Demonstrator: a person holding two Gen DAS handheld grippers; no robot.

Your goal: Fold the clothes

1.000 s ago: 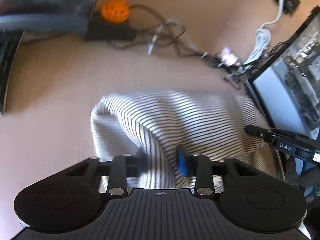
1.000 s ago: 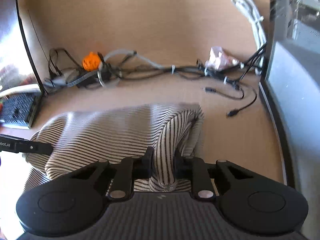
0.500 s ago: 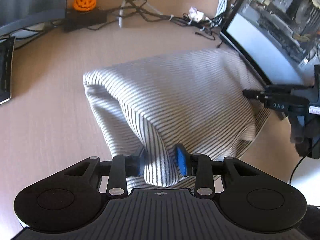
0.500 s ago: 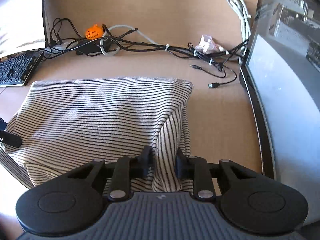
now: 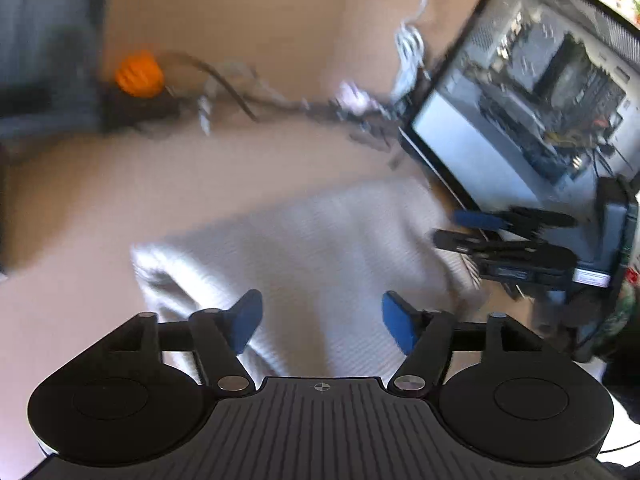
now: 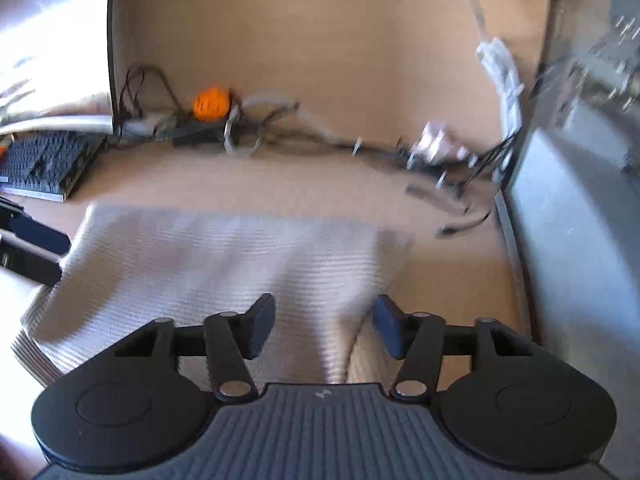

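Note:
A folded black-and-white striped garment [image 5: 320, 264] lies on the tan table, blurred by motion; it also shows in the right wrist view [image 6: 224, 256]. My left gripper [image 5: 320, 324] is open and empty, just above the garment's near left edge. My right gripper [image 6: 322, 326] is open and empty, over the garment's near right corner. The right gripper's fingers [image 5: 500, 232] show open at the garment's right edge in the left wrist view. The left gripper's fingers [image 6: 32, 240] show at the garment's left edge in the right wrist view.
A tangle of cables [image 6: 280, 128] and an orange pumpkin toy [image 6: 212, 104] lie at the back of the table. An open computer case [image 5: 540, 100] stands on the right. A keyboard [image 6: 44, 164] and a monitor [image 6: 52, 40] stand at the left.
Both grippers have opened and let go of the striped garment, which now lies folded on the table. Both views are blurred by movement.

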